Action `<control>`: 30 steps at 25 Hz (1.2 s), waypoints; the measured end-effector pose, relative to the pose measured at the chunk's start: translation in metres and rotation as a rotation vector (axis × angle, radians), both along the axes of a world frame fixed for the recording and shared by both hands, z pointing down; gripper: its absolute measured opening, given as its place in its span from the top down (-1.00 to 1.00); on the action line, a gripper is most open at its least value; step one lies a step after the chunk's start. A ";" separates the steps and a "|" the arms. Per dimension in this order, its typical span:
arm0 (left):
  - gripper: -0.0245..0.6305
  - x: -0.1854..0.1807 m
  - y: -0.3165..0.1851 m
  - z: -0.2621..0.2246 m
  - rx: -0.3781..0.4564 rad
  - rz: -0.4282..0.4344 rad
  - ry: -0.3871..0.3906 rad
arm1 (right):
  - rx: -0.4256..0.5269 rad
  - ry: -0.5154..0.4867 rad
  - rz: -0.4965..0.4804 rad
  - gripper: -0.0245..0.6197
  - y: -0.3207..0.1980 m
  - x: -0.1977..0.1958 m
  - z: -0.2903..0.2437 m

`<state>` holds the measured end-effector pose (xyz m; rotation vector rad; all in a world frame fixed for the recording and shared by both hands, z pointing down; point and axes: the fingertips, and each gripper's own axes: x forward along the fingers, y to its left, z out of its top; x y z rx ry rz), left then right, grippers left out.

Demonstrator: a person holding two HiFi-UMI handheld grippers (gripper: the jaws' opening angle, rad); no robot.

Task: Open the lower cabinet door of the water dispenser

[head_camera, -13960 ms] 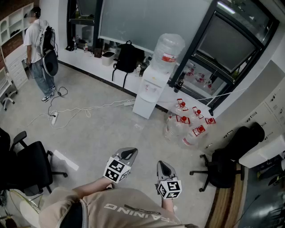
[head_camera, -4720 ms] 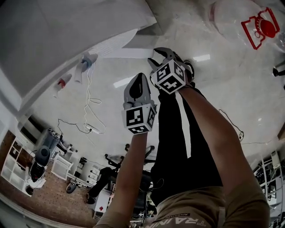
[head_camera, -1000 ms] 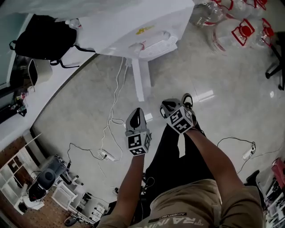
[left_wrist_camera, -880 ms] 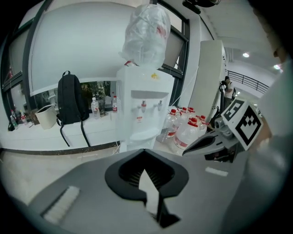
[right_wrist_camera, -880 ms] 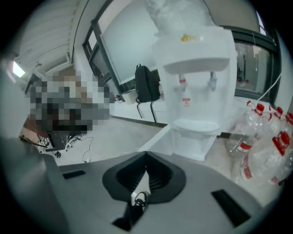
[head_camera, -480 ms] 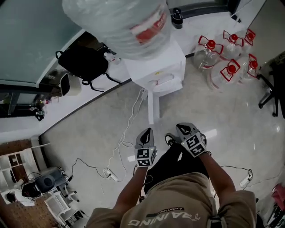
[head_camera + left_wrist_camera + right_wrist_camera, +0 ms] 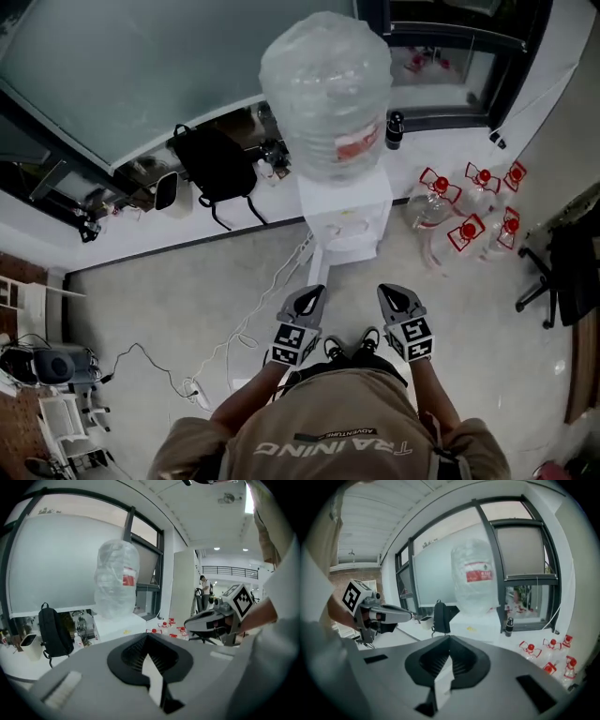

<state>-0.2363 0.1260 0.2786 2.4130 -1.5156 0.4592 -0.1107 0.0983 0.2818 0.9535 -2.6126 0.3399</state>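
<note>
I hold my 2 tools up in front of me, side by side and apart, both aimed at the water dispenser (image 7: 347, 223). It stands on the floor just beyond them, against the white window ledge (image 7: 131, 234). My left tool (image 7: 310, 293) has its jaws pressed together with nothing between them. My right tool (image 7: 388, 292) is closed the same way and is just as empty. Neither tool touches the dispenser.

A big clear water bottle (image 7: 328, 89) with a red label sits upside down on top of the dispenser. At the dispenser's lower left, what looks like the lower cabinet door (image 7: 316, 267) juts out toward me as a narrow white panel, seen edge-on from above.

Left of the dispenser a black backpack (image 7: 217, 164) rests on the ledge, with a white bin (image 7: 169, 190) further left. A small dark flask (image 7: 394, 129) stands on the ledge just right of the big bottle. On the floor to the right lie several spare bottles (image 7: 466, 232) with red handles. A white cable (image 7: 272, 291) trails over the floor to a power strip (image 7: 194, 392) at the near left
</note>
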 end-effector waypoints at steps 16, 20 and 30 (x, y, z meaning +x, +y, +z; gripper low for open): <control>0.93 -0.041 0.021 -0.060 0.091 -0.201 0.002 | 0.190 -0.097 -0.105 0.90 0.000 -0.040 -0.092; 0.93 -0.048 0.023 -0.073 0.125 -0.231 0.006 | 0.193 -0.095 -0.123 0.90 0.006 -0.041 -0.092; 0.93 -0.035 0.027 -0.120 0.227 -0.229 0.050 | 0.225 -0.071 -0.133 0.90 0.008 -0.030 -0.099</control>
